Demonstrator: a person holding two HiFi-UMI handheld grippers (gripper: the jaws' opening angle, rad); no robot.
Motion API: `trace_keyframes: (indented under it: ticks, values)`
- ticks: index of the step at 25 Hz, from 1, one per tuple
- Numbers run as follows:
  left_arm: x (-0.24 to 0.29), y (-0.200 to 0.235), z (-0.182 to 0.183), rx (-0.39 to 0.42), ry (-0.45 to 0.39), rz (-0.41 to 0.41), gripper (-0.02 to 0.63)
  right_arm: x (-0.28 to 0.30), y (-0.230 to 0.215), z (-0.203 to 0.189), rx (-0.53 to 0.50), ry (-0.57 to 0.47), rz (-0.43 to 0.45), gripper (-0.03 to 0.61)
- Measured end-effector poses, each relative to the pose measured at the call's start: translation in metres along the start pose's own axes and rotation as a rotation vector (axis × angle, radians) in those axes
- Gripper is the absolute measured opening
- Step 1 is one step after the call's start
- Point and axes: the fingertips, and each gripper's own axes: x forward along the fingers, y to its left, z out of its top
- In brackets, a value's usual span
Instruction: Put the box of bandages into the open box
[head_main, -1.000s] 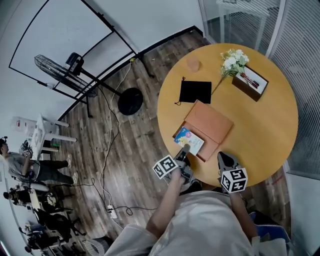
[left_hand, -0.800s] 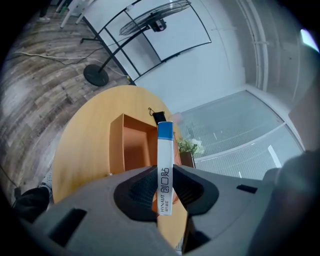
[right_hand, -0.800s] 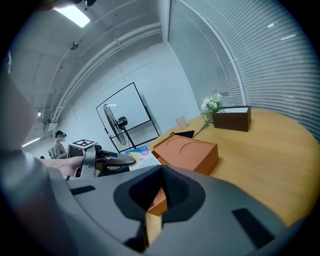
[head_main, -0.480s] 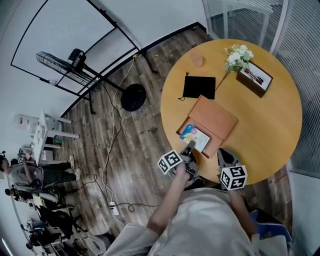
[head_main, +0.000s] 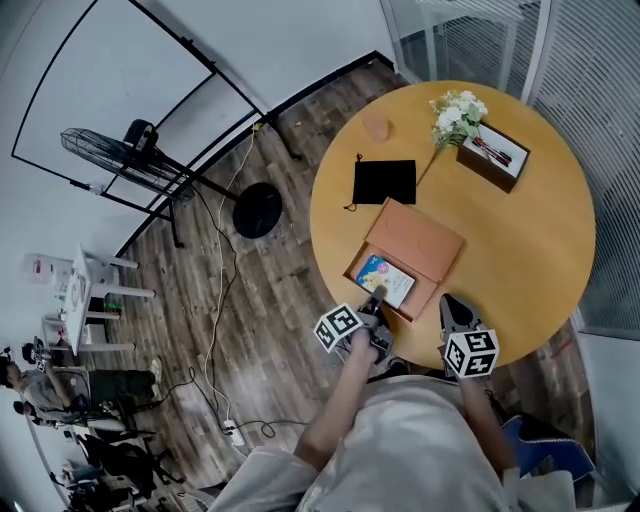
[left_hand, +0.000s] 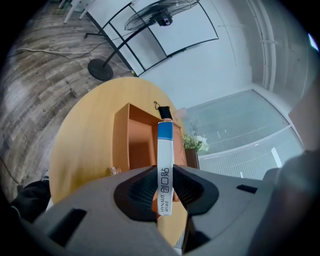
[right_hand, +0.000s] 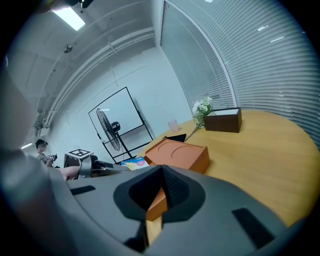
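Observation:
My left gripper (head_main: 375, 297) is shut on the box of bandages (head_main: 384, 279), a flat colourful carton. In the left gripper view the carton (left_hand: 165, 150) stands edge-on between the pads, white with a blue top end. It hangs over the near, open half of the orange box (head_main: 423, 243), whose hollow (left_hand: 136, 146) lies just ahead of the jaws. The right gripper (head_main: 453, 306) hovers at the table's near edge, to the right of the orange box (right_hand: 179, 155). Its jaws (right_hand: 161, 172) are together with nothing between them.
On the round wooden table (head_main: 540, 250) lie a black pouch (head_main: 385, 182), a pink cup (head_main: 376, 126), white flowers (head_main: 452, 112) and a dark wooden tray with pens (head_main: 492, 155). A fan stand (head_main: 258, 210) and cables are on the floor to the left.
The head camera has shifted a little. Both grippers and the carton keep nearly the same places over the table's near edge.

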Motion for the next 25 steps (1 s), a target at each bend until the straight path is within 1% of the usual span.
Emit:
trace_keyframes:
  ticks: [4,9,11,15,21,25]
  values:
    - [0.007,0.007,0.0,-0.021,0.001,0.038,0.084,-0.003,-0.007,-0.002,0.011,-0.008,-0.024,-0.002]
    - [0.015,0.008,0.003,-0.046,-0.004,0.06,0.084,-0.008,-0.016,0.008,0.011,-0.042,-0.055,-0.002]
    - [0.019,0.008,0.004,-0.051,-0.002,0.079,0.084,-0.01,-0.021,0.012,0.012,-0.05,-0.067,-0.002]
    - [0.028,0.014,-0.001,-0.089,0.011,0.127,0.084,-0.015,-0.03,0.014,0.017,-0.056,-0.09,-0.002]
    - [0.039,0.006,-0.002,-0.057,0.042,0.164,0.084,-0.023,-0.043,0.023,0.036,-0.08,-0.12,-0.002]
    - [0.044,0.008,-0.004,-0.018,0.066,0.237,0.084,-0.026,-0.053,0.029,0.053,-0.093,-0.141,-0.002]
